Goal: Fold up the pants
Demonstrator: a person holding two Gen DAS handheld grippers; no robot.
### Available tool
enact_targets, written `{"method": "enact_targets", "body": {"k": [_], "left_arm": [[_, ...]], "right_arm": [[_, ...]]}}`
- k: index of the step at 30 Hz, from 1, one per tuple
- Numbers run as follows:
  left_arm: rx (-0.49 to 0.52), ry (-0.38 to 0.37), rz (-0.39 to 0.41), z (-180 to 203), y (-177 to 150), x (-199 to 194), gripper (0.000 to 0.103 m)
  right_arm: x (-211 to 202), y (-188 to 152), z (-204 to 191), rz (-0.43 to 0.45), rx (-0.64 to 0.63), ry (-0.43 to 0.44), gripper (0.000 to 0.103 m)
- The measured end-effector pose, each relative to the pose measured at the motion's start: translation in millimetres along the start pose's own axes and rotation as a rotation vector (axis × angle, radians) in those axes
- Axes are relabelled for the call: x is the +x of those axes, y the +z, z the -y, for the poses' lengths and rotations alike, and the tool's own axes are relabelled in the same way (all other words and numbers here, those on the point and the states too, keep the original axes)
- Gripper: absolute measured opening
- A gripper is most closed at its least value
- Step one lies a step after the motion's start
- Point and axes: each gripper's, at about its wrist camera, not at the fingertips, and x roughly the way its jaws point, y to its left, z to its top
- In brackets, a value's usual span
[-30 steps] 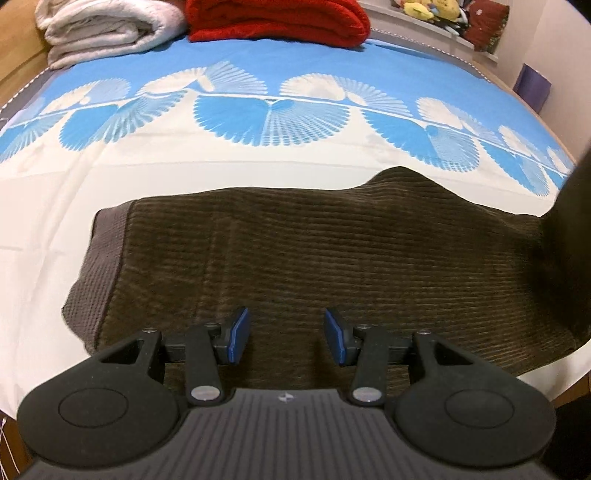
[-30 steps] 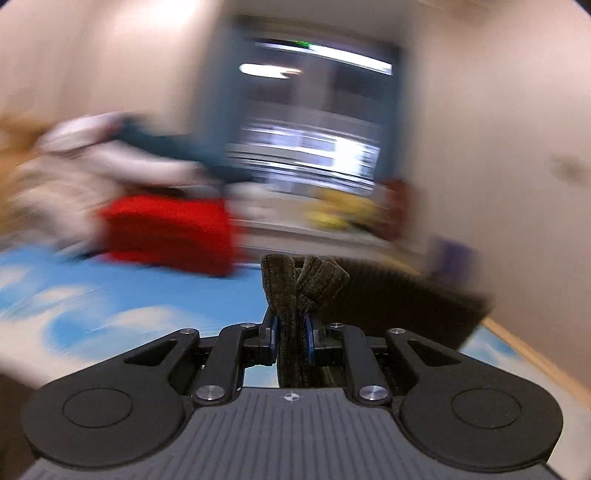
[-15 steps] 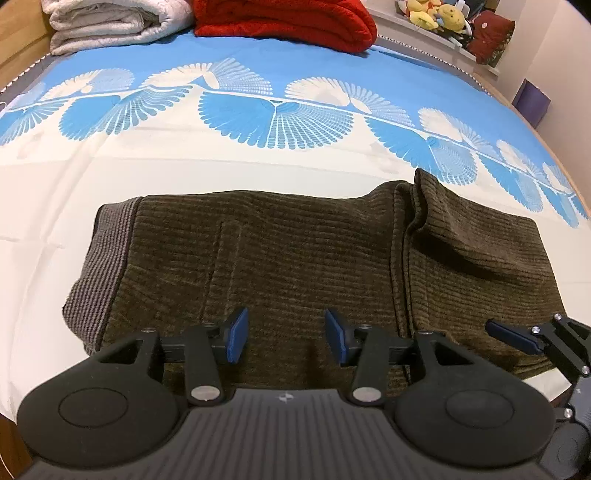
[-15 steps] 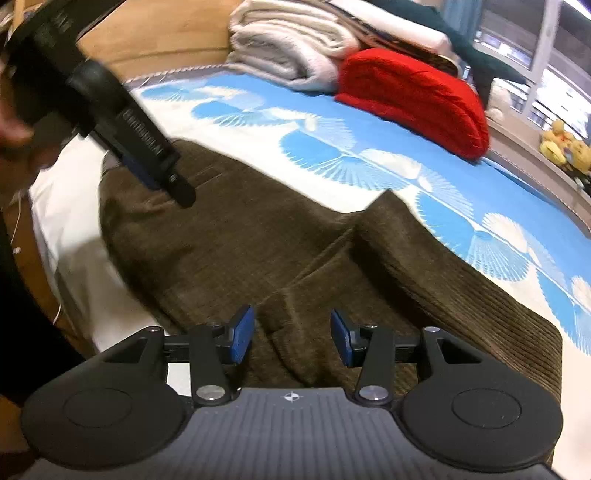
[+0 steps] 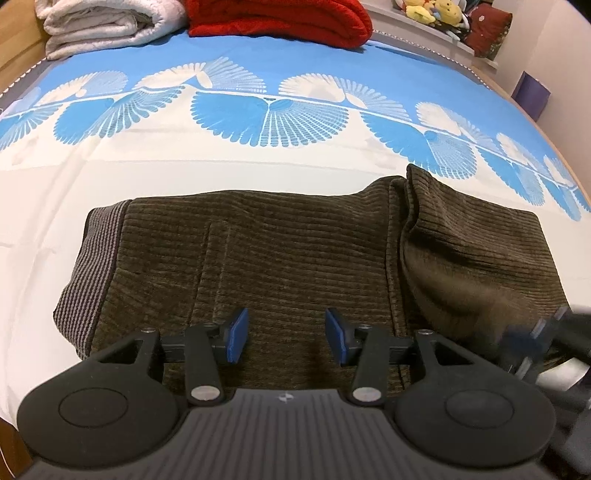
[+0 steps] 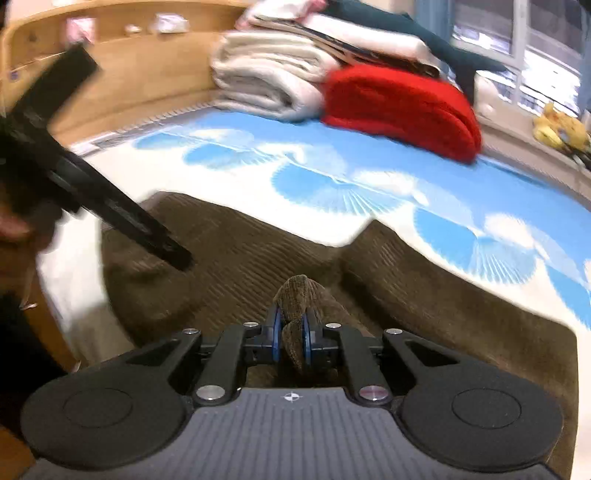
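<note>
From the left wrist view, the left gripper [image 5: 283, 336] hangs over the near edge of the pants [image 5: 280, 258] with its two blue pads [image 5: 236, 334] apart and nothing pinched between them; the cloth lies just below and ahead of the fingertips. The pants are one pair, dark olive-brown corduroy with fine ribs running across, folded into a broad rectangle on the bed sheet [image 5: 184, 170]. A greyer knitted waistband [image 5: 92, 266] forms the end off to the gripper's left. To its right a second layer lies doubled over, its folded edge raised in a soft ridge. At the far right the right gripper [image 5: 532, 347] shows only as a blur at the near corner of the cloth. Beyond the pants sit one red blanket [image 5: 280, 18] and one pale folded quilt [image 5: 107, 22].

From the right wrist view, the right gripper [image 6: 291, 339] has just been closing and is clamped on a bunched fold of the pants [image 6: 258, 258], which pokes up between the pads. The remaining cloth spreads ahead and to both sides. The left gripper [image 6: 110, 214] slants down at the front left, above the cloth. Ahead lie the red blanket [image 6: 402, 107] and white quilt [image 6: 266, 81].
</note>
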Motion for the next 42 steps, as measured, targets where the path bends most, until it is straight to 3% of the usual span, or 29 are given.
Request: {"method": "enact_targets", "body": {"k": [1,3,5,6,7,14,17,19,22,24,26,28,29,33,35,38,40,42], "left_arm": [[0.002,0.002,-0.001,1.0,0.4,0.8,0.051],[0.000,0.006,-0.003,1.7,0.3,1.4,0.051],[-0.004,0.007,-0.006,1.4,-0.6,1.5,0.051],[-0.001,0.008,-0.007,1.7,-1.2,1.3,0.051],[0.004,0.010,-0.007,2.2,-1.8,1.3,0.051],[-0.008,0.026,-0.012,-3.6,-2.5,1.4,0.051],[-0.006,0.023,-0.006,-3.5,-1.7,-0.1,0.051],[-0.014,0.022,0.000,-3.4,-1.0,-1.2,0.051],[-0.039,0.017,0.031,-4.9,1.3,-6.6,0.051],[-0.050,0.007,0.047,-3.9,3.0,-9.1,0.051],[-0.053,0.002,0.052,-2.0,5.4,-8.9,0.051],[-0.063,-0.004,0.050,0.2,8.8,-7.7,0.051],[-0.070,-0.008,0.049,1.4,10.2,-7.1,0.051],[-0.073,-0.047,0.056,18.5,17.3,-4.9,0.051],[-0.051,-0.063,0.068,33.0,23.6,-2.3,0.051],[-0.043,-0.097,0.074,52.9,32.6,4.0,0.050],[-0.031,-0.121,0.075,65.6,39.0,8.8,0.050],[-0.007,-0.147,0.066,80.0,46.4,15.9,0.048]], "right_arm": [[7.8,-6.1,-2.2,-0.075,-0.019,0.039,0.013],[19.2,-16.3,-11.8,-0.133,-0.070,0.024,0.015],[23.1,-16.5,-19.3,-0.114,-0.094,-0.018,0.033],[24.7,-15.0,-20.3,-0.106,-0.090,-0.024,0.049],[28.0,-14.1,-21.5,-0.113,-0.093,-0.023,0.055],[42.4,-13.3,-20.8,-0.155,-0.094,-0.009,0.052],[39.4,-11.3,-13.1,-0.154,-0.075,0.013,0.028],[24.5,-3.9,-6.2,-0.085,-0.042,-0.007,0.019],[-18.1,16.0,13.3,0.105,0.078,-0.026,0.019],[-40.7,21.2,15.7,0.186,0.075,-0.008,0.019],[-34.3,13.5,3.6,0.117,-0.001,0.036,0.020],[-5.9,-5.0,-11.9,-0.058,-0.078,0.071,0.024],[0.6,-11.8,-17.1,-0.091,-0.110,0.061,0.023],[-23.3,-5.4,0.3,0.007,-0.020,0.051,0.025],[-46.9,-2.1,30.3,0.084,0.109,0.011,0.031],[-69.4,-11.0,75.6,0.123,0.313,-0.108,0.033],[-75.9,-26.3,105.0,0.086,0.433,-0.204,0.033],[-73.4,-46.3,124.7,-0.032,0.465,-0.311,0.033]]}}
